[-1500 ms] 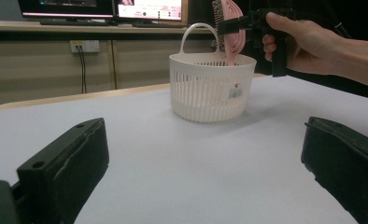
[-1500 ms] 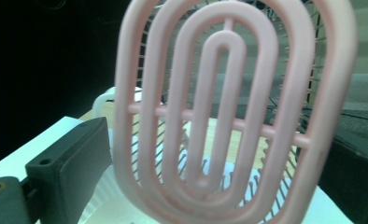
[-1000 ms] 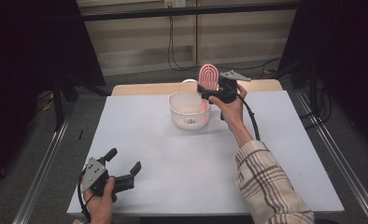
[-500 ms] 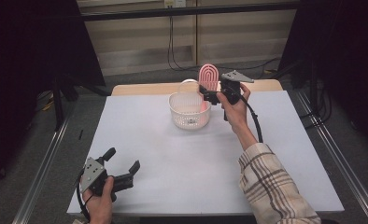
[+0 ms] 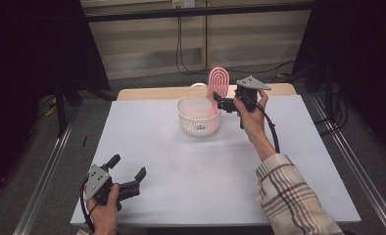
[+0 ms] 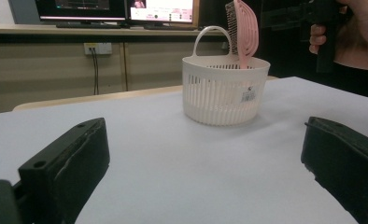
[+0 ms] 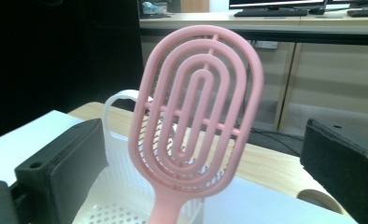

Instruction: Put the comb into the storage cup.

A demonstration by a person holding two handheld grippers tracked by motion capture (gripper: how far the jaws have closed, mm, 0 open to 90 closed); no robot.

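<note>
1. The pink hairbrush [image 5: 217, 88] stands handle-down in the white basket [image 5: 199, 117], its oval slotted head rising well above the rim; in the right gripper view the brush [image 7: 196, 116] stands upright with the handle running down inside the basket wall [image 7: 121, 186].
2. The basket is a round, slatted plastic tub with a thin hoop handle [image 6: 211, 35] standing up over its far side. It sits on the far middle part of the white table top [image 5: 205, 166]. A small label shows on its side in the left gripper view. The brush is the one thing seen in it.
3. The right gripper [image 5: 224, 103] is held just beside the basket's right rim, level with the brush head. Its jaws are spread wide on either side of the brush and touch nothing.
4. The left gripper [image 5: 127, 178] rests at the near left corner of the table, well apart from the basket, its jaws likewise spread and holding nothing.
</note>
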